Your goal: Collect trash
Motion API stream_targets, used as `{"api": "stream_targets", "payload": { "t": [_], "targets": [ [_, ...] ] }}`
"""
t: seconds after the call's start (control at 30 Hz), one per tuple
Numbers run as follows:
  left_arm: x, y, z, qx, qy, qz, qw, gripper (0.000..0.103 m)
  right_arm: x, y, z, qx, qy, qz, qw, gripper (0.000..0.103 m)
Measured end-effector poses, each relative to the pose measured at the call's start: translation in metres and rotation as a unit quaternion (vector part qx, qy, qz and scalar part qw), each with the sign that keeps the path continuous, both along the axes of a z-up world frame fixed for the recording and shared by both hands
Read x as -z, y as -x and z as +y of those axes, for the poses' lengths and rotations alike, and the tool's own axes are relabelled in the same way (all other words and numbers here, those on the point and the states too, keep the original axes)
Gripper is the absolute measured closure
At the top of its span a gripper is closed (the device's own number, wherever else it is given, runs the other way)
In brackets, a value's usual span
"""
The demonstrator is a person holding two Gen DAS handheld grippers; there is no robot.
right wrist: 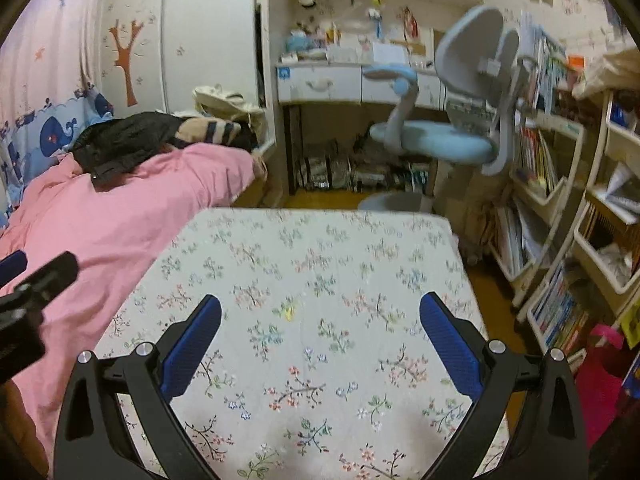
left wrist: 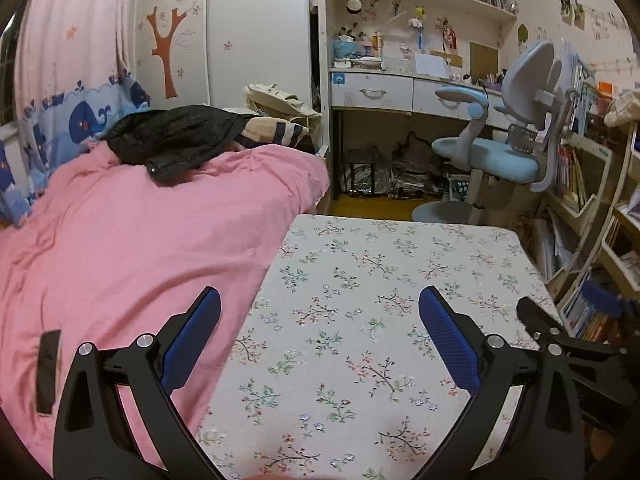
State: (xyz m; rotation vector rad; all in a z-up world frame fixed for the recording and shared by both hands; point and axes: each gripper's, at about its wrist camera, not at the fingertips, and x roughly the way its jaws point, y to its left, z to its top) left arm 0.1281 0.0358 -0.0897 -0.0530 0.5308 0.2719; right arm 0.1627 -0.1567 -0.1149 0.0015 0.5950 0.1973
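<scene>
My left gripper (left wrist: pixel 320 296) hangs open over a table covered with a floral cloth (left wrist: pixel 360 272), its blue pads wide apart and nothing between them. My right gripper (right wrist: pixel 320 300) is open too, above the same floral cloth (right wrist: pixel 304 248), with nothing in it. Each gripper shows at the edge of the other's view: the right gripper (left wrist: pixel 560 340) on the right side, the left gripper (right wrist: pixel 28 292) on the left side. I see no piece of trash on the cloth in either view. A bright pink container (right wrist: pixel 600 364) stands on the floor to the right of the table.
A bed with a pink cover (left wrist: pixel 120 240) adjoins the table's left side; a black jacket (left wrist: pixel 172 136) and a flat black object (left wrist: pixel 48 372) lie on it. Beyond the table are a blue desk chair (left wrist: pixel 504 148) and a cluttered desk (left wrist: pixel 384 88). Bookshelves (right wrist: pixel 560 200) line the right.
</scene>
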Motion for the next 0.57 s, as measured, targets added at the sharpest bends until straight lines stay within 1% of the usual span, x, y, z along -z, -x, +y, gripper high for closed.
{"api": "stream_targets", "payload": {
  "t": [0.03,0.1,0.17,0.23,0.33,0.4,0.5,0.57],
  "targets": [
    [0.000,0.001,0.001,-0.002,-0.003,-0.002,1.0000,0.007,0.004,-0.005,-0.002,0.000,-0.004,0.016,1.000,0.007],
    [0.002,-0.001,0.000,-0.002,-0.011,0.009,0.9999,0.007,0.012,-0.012,-0.004,0.003,0.000,0.036,0.999,0.007],
    [0.005,-0.003,0.001,0.000,-0.010,0.022,0.9997,0.007,0.023,-0.022,-0.005,0.005,0.005,0.065,0.998,0.007],
    [0.006,-0.003,-0.002,0.007,-0.017,0.028,0.9994,0.007,0.040,-0.035,-0.011,0.010,0.007,0.103,0.995,0.007],
    [0.005,-0.004,-0.007,0.014,-0.028,0.035,0.9989,0.007,0.062,-0.050,-0.021,0.021,0.012,0.148,0.989,0.008],
    [0.005,-0.004,-0.007,0.020,-0.024,0.040,0.9987,0.007,0.070,-0.055,-0.025,0.028,0.018,0.158,0.987,0.008],
    [0.006,-0.004,-0.006,0.023,-0.016,0.048,0.9985,0.007,0.078,-0.067,-0.023,0.030,0.043,0.162,0.985,0.008],
    [0.006,-0.003,-0.006,0.020,-0.020,0.049,0.9984,0.007,0.081,-0.075,-0.024,0.034,0.045,0.165,0.985,0.008]
  ]
}}
